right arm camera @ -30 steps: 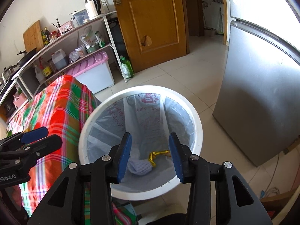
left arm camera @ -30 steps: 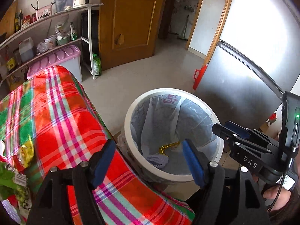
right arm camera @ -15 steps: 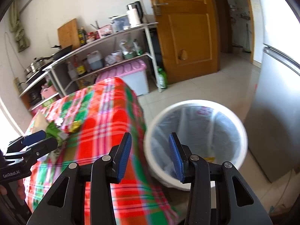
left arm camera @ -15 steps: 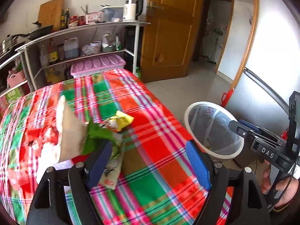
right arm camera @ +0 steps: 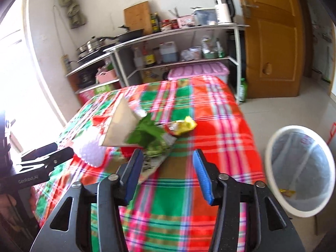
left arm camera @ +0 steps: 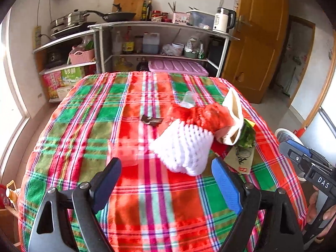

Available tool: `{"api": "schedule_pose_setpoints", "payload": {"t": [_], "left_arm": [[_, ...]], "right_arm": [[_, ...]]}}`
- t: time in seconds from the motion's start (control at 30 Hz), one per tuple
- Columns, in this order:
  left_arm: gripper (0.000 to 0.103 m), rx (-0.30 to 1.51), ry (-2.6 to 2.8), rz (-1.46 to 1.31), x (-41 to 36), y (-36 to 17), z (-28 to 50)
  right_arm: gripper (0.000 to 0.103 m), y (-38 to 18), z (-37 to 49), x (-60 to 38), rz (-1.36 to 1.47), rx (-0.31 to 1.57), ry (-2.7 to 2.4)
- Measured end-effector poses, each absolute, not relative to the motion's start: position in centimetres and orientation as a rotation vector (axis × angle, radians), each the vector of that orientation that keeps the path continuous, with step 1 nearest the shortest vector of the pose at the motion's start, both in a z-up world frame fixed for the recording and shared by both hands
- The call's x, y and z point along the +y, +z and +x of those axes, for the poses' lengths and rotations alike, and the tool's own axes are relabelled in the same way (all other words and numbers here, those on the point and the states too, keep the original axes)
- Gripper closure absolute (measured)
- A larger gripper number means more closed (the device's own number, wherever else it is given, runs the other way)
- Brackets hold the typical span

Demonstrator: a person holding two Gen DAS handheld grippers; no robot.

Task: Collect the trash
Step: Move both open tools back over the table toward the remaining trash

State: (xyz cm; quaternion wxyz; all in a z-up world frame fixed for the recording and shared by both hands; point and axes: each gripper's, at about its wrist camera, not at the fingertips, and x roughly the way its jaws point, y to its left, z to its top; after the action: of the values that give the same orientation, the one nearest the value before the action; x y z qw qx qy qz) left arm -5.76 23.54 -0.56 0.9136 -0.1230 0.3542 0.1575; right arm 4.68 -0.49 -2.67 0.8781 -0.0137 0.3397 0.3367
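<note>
Trash lies on the plaid tablecloth [left arm camera: 134,105]: a white foam fruit net [left arm camera: 184,149], a red plastic bag [left arm camera: 201,115], a tan paper bag [left arm camera: 234,113], a green wrapper [left arm camera: 244,147], a small dark wrapper [left arm camera: 152,120] and a clear plastic piece [left arm camera: 124,151]. My left gripper [left arm camera: 166,180] is open and empty just short of the foam net. My right gripper [right arm camera: 168,172] is open and empty near the green wrapper [right arm camera: 149,138] and a yellow wrapper [right arm camera: 184,126]. The white bin [right arm camera: 300,176] stands on the floor at right.
Shelves [left arm camera: 159,40] with pots, bottles and a kettle stand behind the table. A pink storage box [left arm camera: 176,67] sits beyond the table's far edge. A wooden door [left arm camera: 258,42] is at the right. A fridge [left arm camera: 327,130] stands beside the bin.
Both grippers have swung away from above the bin, left toward the table. The trash pile now lies in front of both. Both stay open and empty.
</note>
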Motion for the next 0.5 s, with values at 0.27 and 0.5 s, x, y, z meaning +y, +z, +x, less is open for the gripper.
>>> {"api": "schedule_pose_setpoints", "payload": {"t": [0.27, 0.5], "left_arm": [[0.014, 0.725, 0.384, -0.327, 27.8, -2.2, -8.8], [0.013, 0.745, 0.392, -0.356, 30.0, -3.1, -9.0]], "right_arm": [[0.049, -3.7, 3.0, 5.0, -0.096, 0.731, 0.821], [0.049, -4.7, 1.6, 9.3, -0.092, 0.793, 0.912]]}}
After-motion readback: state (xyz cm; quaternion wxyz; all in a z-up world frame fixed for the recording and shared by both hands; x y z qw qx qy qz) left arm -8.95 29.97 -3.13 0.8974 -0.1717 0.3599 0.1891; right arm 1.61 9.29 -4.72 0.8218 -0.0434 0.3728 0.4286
